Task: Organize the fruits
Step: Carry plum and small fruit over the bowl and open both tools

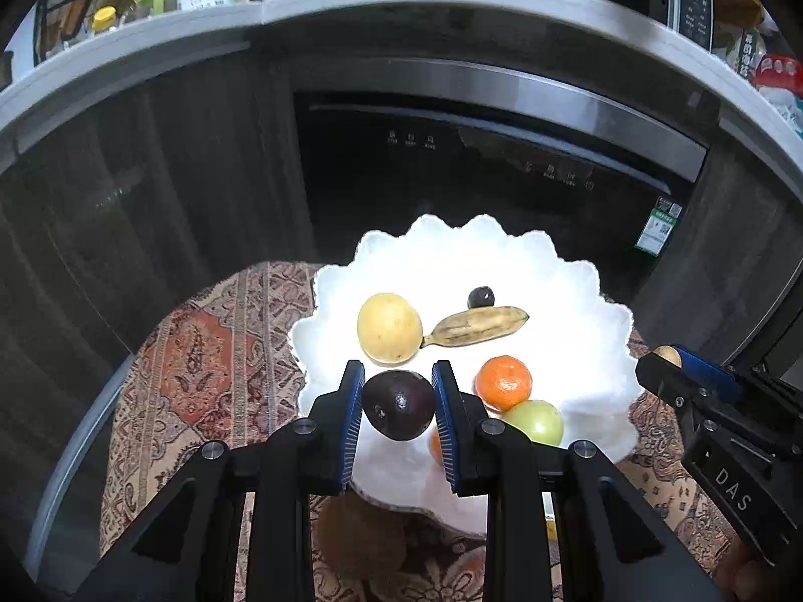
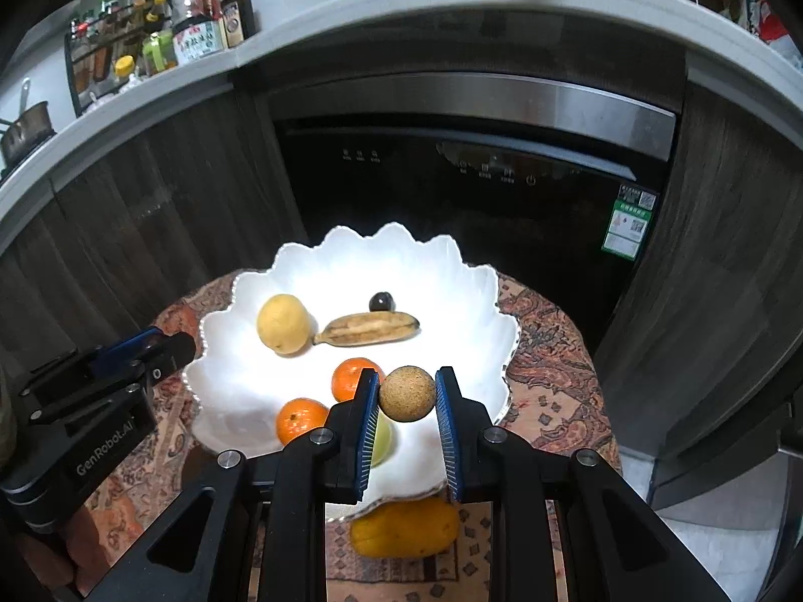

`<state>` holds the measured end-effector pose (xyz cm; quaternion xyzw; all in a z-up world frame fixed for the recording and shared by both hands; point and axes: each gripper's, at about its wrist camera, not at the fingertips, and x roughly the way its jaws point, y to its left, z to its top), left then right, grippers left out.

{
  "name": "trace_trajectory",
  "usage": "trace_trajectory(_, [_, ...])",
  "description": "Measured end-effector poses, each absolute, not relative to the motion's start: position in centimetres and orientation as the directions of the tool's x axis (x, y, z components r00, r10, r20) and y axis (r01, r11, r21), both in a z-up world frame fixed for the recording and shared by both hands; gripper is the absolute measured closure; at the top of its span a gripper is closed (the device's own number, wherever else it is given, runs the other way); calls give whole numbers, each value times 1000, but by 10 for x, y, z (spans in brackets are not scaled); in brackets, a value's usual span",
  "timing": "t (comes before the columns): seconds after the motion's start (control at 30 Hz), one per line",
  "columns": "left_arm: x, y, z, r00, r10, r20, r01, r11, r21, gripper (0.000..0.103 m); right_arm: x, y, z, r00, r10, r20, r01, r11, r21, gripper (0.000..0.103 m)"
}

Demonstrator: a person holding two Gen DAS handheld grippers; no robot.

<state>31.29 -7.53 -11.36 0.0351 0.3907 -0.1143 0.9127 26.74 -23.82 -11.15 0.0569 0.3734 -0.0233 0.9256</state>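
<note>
White scalloped bowl (image 2: pixel 241 391) sits on the patterned cloth (image 1: pixel 201 351), and both tools hang over its near side. Left gripper (image 1: pixel 399 401) is clamped on a dark purple round fruit (image 1: pixel 399 405); right gripper (image 2: pixel 406 394) pinches a tan speckled ball-shaped fruit (image 2: pixel 406 393). Inside the bowl, the small banana (image 2: pixel 369 328) lies flat, long axis running left to right, stem end pointing at the yellow round fruit (image 2: pixel 283 323) just beside it. Two oranges (image 2: pixel 301 421) rest near the front, and a small dark berry (image 2: pixel 381 302) sits behind the banana.
</note>
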Motion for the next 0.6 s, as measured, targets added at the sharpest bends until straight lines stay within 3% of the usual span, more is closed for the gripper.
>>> trace_trajectory(0.33, [336, -84, -141, 611, -194, -767, 254, 966, -41, 74, 291, -244, -135, 682, 4, -731, 96, 991, 95, 79])
trace_trajectory(0.4, [338, -85, -143, 610, -191, -769, 253, 967, -40, 58, 293, -245, -135, 684, -7, -730, 104, 991, 88, 78])
trace_trajectory(0.53, [339, -84, -141, 625, -165, -763, 239, 971, -14, 48, 297, -247, -137, 684, -24, -729, 116, 990, 76, 75])
trace_trajectory(0.6, [337, -82, -139, 633, -157, -758, 228, 973, -11, 39, 296, -248, -136, 686, -38, -727, 128, 989, 70, 57])
